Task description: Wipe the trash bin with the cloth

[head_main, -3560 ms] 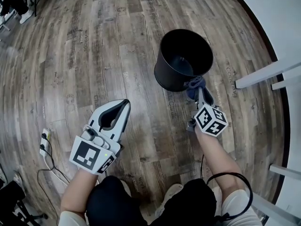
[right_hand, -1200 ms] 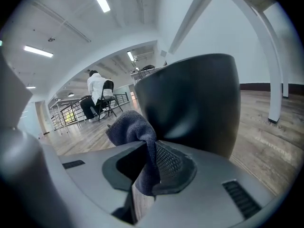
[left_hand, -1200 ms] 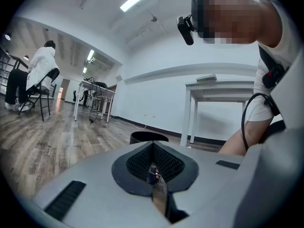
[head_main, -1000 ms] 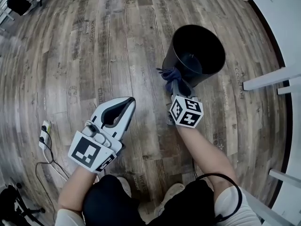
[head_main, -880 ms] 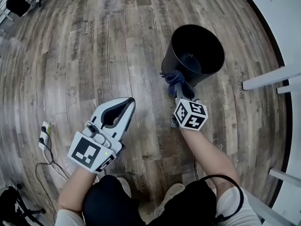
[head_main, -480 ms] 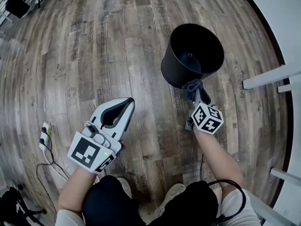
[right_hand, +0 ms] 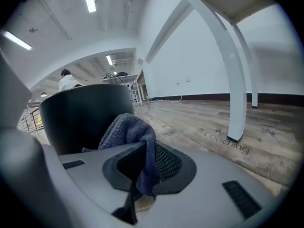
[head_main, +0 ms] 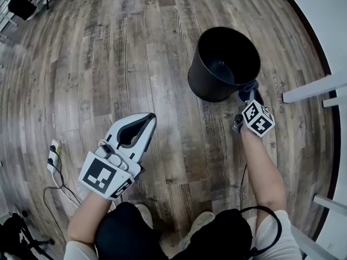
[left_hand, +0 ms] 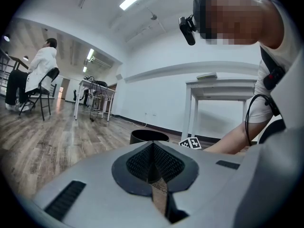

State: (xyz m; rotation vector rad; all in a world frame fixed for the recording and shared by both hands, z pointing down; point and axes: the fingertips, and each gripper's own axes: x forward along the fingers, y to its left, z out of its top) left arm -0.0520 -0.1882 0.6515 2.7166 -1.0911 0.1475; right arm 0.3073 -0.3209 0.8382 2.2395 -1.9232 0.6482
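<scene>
A black round trash bin point(head_main: 222, 64) stands upright on the wood floor, also seen in the right gripper view as a dark wall point(right_hand: 80, 118) and small in the left gripper view point(left_hand: 148, 137). My right gripper point(head_main: 250, 93) is shut on a dark blue cloth point(head_main: 248, 88) point(right_hand: 130, 137), which presses against the bin's lower right side. My left gripper point(head_main: 142, 124) hangs over the floor to the bin's lower left, jaws closed with nothing between them point(left_hand: 153, 167).
White table legs point(head_main: 314, 88) stand right of the bin, one close beside the cloth point(right_hand: 235, 75). A power strip with cables point(head_main: 52, 156) lies at the left. A seated person point(left_hand: 35, 77) and chairs are far off.
My right gripper with the cloth has swept around the bin's outer wall, from its left front side across the front to its right side. The left gripper stayed put.
</scene>
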